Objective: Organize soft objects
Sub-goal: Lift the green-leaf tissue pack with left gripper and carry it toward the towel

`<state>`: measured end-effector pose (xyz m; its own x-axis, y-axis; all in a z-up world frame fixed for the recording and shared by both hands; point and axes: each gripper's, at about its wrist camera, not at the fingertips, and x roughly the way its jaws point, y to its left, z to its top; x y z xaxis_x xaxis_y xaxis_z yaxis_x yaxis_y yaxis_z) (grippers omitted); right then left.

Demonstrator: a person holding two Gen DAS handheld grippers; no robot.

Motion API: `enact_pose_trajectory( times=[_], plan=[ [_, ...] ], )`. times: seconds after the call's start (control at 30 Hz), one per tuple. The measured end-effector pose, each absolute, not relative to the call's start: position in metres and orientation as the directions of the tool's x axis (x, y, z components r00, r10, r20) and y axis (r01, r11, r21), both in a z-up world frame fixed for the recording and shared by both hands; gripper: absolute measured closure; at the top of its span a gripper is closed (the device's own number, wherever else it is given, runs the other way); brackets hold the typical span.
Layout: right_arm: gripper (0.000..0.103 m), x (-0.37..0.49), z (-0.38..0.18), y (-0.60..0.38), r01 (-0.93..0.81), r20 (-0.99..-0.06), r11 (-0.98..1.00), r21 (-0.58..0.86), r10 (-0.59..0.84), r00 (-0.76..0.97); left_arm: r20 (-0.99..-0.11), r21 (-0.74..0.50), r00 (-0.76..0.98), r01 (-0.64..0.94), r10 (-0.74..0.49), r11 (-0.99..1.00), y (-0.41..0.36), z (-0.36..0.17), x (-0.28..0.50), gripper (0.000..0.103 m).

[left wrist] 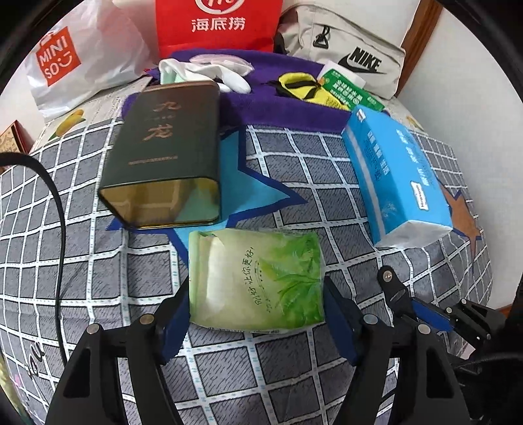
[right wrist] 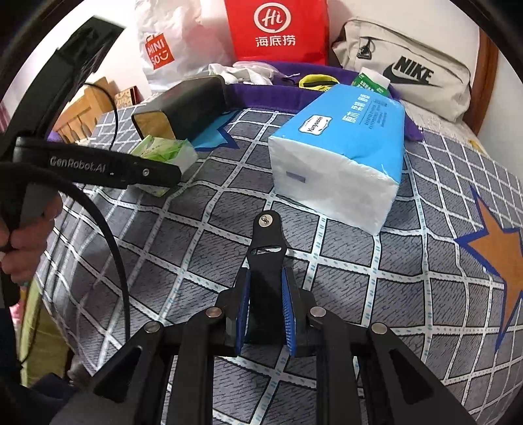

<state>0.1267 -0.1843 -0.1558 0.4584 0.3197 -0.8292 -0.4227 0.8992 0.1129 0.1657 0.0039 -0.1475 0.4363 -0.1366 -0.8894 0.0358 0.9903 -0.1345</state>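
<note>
1. Two tongs work over a quilted grey bedcover [right wrist: 202, 261] with a white grid and star patches. The left gripper [left wrist: 256, 310] has its blue pads on both sides of a soft green tissue pack [left wrist: 258, 281]; they appear to press its sides, so it is grasping the pack.
2. The right gripper [right wrist: 264, 314] is clenched on a flat black bracket [right wrist: 266, 248] with a screw at its tip, seen clearly only in the right wrist view; the left view catches it from the side, right of the left tongs.
3. Only the right view shows the hand [right wrist: 23, 235] around the left tool's handle.
4. Just beyond the left tongs lies a dark rectangular tin [left wrist: 163, 150], glossy at its gold end.
5. Ahead of the right tongs sits a blue tissue pack [right wrist: 343, 153], plastic-wrapped and blocky.
6. Farthest off, a purple towel [left wrist: 278, 104], white crumpled cloth [left wrist: 209, 73], red bag [right wrist: 278, 29] and grey pouch [right wrist: 408, 75].
</note>
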Motion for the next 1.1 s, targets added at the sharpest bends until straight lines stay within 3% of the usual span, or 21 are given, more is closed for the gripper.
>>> enact_pose_trajectory(
  times=[0.6,1.1],
  plan=[
    [0.084,0.125,-0.104,-0.169,-0.474,-0.789,0.871,0.127,0.378,0.483,-0.825,-0.208,0.533,0.024,-0.188,0.978,0.043,-0.095,0.150,0.032],
    [0.084,0.162,-0.069,-0.170,-0.469,-0.746,0.874,0.129,0.397,0.534,-0.795,-0.170,0.590,0.014,-0.145,0.985,0.054,-0.062,0.163,0.032]
  ],
)
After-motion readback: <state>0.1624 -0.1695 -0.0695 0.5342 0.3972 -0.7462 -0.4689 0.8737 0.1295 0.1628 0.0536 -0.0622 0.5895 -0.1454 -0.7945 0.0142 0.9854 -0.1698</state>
